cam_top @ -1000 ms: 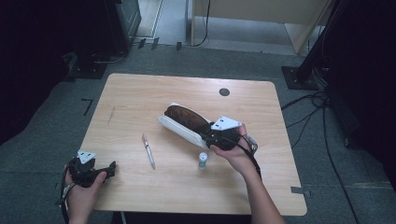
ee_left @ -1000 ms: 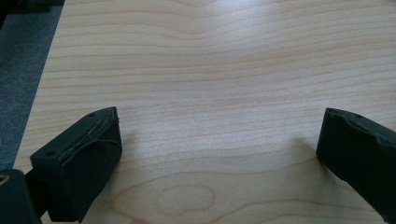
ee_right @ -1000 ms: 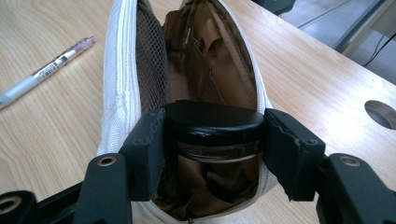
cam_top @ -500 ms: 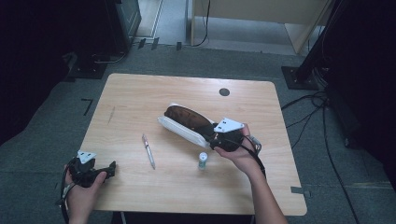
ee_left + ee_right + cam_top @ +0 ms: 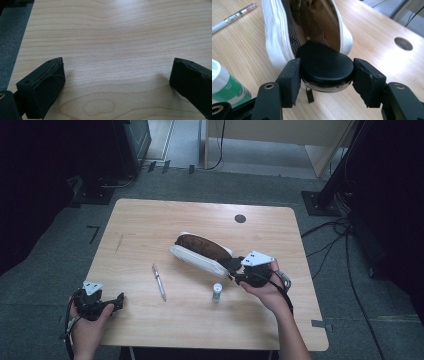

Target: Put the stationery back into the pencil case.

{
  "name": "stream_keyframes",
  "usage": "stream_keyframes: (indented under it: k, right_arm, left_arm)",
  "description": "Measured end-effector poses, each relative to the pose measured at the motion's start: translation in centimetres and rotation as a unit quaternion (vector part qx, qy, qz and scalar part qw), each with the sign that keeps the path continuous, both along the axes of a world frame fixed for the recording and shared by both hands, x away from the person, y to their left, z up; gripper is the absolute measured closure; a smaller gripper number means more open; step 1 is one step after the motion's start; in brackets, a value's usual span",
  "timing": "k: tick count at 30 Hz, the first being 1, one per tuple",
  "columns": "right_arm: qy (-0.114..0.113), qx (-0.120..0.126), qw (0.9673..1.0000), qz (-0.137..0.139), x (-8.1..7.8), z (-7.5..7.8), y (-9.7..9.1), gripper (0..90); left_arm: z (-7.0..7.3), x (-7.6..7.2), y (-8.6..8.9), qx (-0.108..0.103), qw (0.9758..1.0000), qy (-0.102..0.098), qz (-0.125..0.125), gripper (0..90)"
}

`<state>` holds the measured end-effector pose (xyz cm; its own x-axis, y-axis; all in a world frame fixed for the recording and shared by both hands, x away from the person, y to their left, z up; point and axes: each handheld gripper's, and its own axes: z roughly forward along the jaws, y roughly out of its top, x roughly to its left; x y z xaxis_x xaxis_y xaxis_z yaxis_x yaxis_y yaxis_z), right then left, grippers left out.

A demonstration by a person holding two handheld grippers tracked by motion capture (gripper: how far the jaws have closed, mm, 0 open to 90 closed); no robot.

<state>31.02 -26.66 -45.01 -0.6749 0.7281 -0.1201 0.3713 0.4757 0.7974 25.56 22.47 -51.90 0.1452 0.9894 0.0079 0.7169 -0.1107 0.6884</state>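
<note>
A white zip pouch [image 5: 200, 254] with a brown lining lies open in the middle of the wooden table [image 5: 150, 225]. My right gripper [image 5: 234, 266] is at the pouch's right end, shut on a round black-lidded tin [image 5: 325, 66]. The tin sits at the pouch's [image 5: 277, 32] open mouth, with both pads pressed on its sides. My left gripper [image 5: 117, 301] rests at the table's front left corner. Its jaws stand wide apart over bare wood [image 5: 117, 82] with nothing between them.
A pen [image 5: 159, 281] lies left of the pouch. A small white-capped bottle with a green label [image 5: 217, 292] stands just in front of the right gripper. A dark round hole [image 5: 240, 218] is in the tabletop at the back. Cables and stands ring the table on the floor.
My right hand has shifted a little to the right and toward the person with the tin in its jaws. The left hand and the pouch have stayed put.
</note>
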Motion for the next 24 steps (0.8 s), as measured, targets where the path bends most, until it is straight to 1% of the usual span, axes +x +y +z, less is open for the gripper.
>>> stream_keyframes:
  k: [3, 5, 9, 11, 13, 16, 17, 22, 24]
  right_arm:
    - [0.007, 0.002, 0.9999, -0.008, 0.0, -0.4, 0.1, 41.3]
    - [0.003, 0.000, 1.0000, -0.006, 0.1, -0.5, 0.3, 41.3]
    - [-0.023, -0.005, 0.9997, 0.005, 0.1, -0.1, 0.8, 41.3]
    - [-0.020, -0.009, 0.9997, 0.005, 0.3, -0.1, 0.9, 41.3]
    - [-0.004, -0.014, 0.9999, 0.006, 0.5, -0.3, 1.0, 41.2]
    - [0.001, -0.015, 0.9998, 0.008, 0.8, -0.4, 1.1, 41.2]
    - [0.005, -0.013, 0.9999, 0.005, 0.7, -0.4, 1.1, 41.2]
    - [0.007, -0.009, 0.9999, 0.004, 0.9, -0.5, 1.3, 41.2]
    - [0.012, -0.003, 0.9999, 0.003, 1.0, -0.6, 1.3, 41.1]
  left_arm:
    - [0.0, 0.0, 0.0, 0.000, 1.0000, 0.000, 0.000, 0.2]
    - [0.0, 0.0, 0.0, 0.000, 1.0000, 0.000, 0.000, 0.2]
    - [0.0, 0.0, 0.0, 0.000, 1.0000, 0.000, 0.000, 0.2]
    - [0.0, 0.0, 0.0, 0.000, 1.0000, 0.000, 0.000, 0.2]
    - [0.0, 0.0, 0.0, 0.000, 1.0000, 0.000, 0.000, 0.2]
    - [0.0, 0.0, 0.0, 0.000, 1.0000, 0.000, 0.000, 0.2]
    - [0.0, 0.0, 0.0, 0.000, 1.0000, 0.000, 0.000, 0.2]
    - [0.0, 0.0, 0.0, 0.000, 1.0000, 0.000, 0.000, 0.2]
    - [0.0, 0.0, 0.0, 0.000, 1.0000, 0.000, 0.000, 0.2]
